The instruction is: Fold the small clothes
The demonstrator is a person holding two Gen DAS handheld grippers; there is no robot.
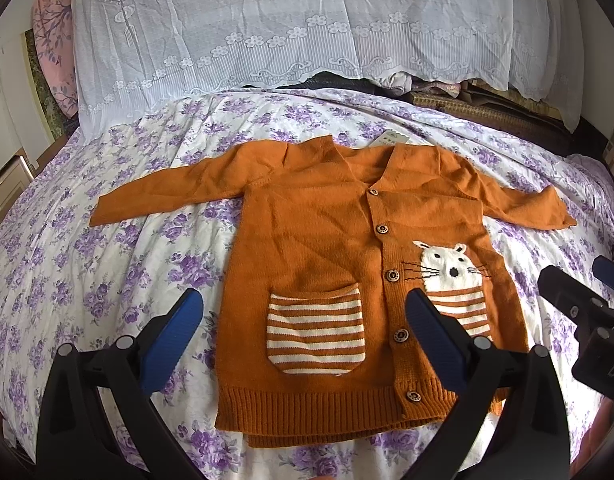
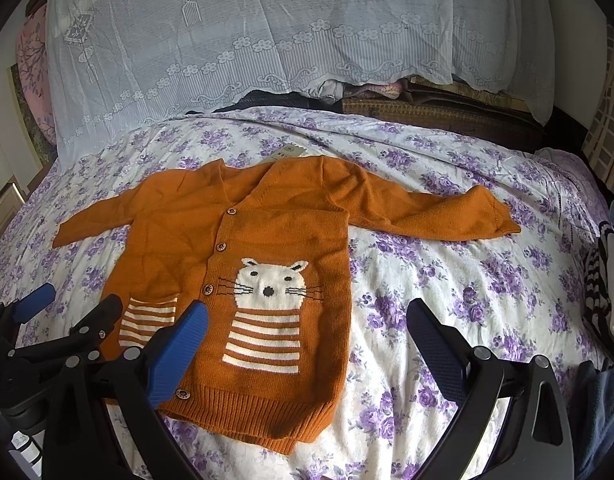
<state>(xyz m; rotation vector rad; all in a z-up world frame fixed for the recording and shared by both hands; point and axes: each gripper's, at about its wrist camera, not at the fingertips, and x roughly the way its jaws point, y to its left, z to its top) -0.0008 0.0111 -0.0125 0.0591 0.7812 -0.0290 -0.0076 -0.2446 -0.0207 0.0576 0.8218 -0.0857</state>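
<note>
A small orange knit cardigan [image 1: 319, 232] [image 2: 243, 240] lies flat and face up on the flowered bedsheet [image 1: 67, 260] [image 2: 447, 280], both sleeves spread out. It has wooden buttons, a striped pocket [image 1: 315, 332] and a white cat face [image 2: 273, 284]. A paper tag [image 1: 391, 138] pokes out at the collar. My left gripper [image 1: 305, 320] hovers open over the lower hem, its blue pads [image 1: 175, 332] straddling the pocket. My right gripper [image 2: 307, 328] is open too, over the cardigan's lower right side. Each view catches the other gripper at its edge.
A white lace cover [image 1: 291, 28] drapes over bedding at the head of the bed. Folded textiles and a woven mat [image 2: 439, 114] lie under its right end. Striped and dark clothing [image 2: 599, 300] sits at the right edge. A pink flowered pillow [image 1: 53, 40] stands far left.
</note>
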